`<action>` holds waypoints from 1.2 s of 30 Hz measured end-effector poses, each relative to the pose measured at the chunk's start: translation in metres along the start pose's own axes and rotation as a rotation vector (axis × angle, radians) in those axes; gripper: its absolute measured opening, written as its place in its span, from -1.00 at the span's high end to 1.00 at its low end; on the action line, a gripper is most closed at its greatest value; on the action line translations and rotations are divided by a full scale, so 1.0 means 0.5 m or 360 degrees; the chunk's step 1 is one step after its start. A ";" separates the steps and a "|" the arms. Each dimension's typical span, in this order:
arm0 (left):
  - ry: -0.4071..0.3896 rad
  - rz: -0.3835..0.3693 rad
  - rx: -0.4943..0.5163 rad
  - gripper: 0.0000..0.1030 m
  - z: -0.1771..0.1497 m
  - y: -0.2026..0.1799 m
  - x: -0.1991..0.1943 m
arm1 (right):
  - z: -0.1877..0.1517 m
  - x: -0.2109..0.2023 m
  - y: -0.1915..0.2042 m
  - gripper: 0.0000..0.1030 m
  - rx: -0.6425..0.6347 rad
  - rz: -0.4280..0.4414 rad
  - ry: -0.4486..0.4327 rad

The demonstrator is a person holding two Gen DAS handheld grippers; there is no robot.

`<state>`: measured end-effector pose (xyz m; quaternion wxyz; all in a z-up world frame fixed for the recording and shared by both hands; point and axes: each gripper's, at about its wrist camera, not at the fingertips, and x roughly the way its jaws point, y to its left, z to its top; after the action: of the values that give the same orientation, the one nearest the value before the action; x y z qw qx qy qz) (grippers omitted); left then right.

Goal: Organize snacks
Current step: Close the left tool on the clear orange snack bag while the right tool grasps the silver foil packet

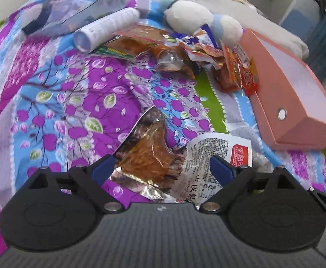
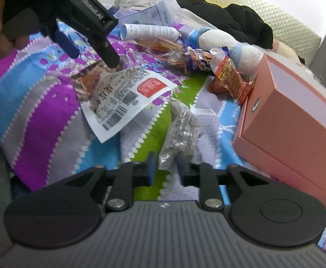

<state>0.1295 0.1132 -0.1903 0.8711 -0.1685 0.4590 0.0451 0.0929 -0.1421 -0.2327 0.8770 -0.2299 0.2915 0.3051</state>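
Snack packets lie on the bed: the large white-label packet sits between the left gripper's spread fingers — its length running away from them. Right gripper fingers pinch a small clear wrapper, pink box just right.

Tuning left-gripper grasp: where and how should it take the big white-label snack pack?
Grip the clear, crinkled end of the snack pack, where it lies between the open left gripper fingers. Come straight down from above: it lies flat on the bedspread, so only a raised wrinkle offers a pinch.
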 end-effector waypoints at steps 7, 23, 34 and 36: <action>0.0019 0.0013 -0.0266 -0.86 -0.023 0.022 -0.007 | 0.000 -0.006 -0.030 -0.53 0.0226 0.0108 -0.0064; 0.0164 -0.0136 -0.1104 -0.86 -0.063 0.091 0.038 | -0.005 0.037 -0.083 -0.53 0.0468 0.0146 -0.0099; 0.0186 -0.0037 -0.1238 -0.86 -0.048 0.069 0.075 | -0.005 0.055 -0.075 -0.52 0.0452 0.0168 -0.0109; 0.0168 -0.0006 -0.1243 -0.85 -0.045 0.064 0.075 | -0.002 0.056 -0.073 -0.52 0.0430 0.0149 -0.0119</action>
<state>0.1261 0.1329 -0.2410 0.7166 -0.4903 0.4512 0.2062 0.1352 -0.1573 -0.2434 0.8950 -0.0843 0.3075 0.3119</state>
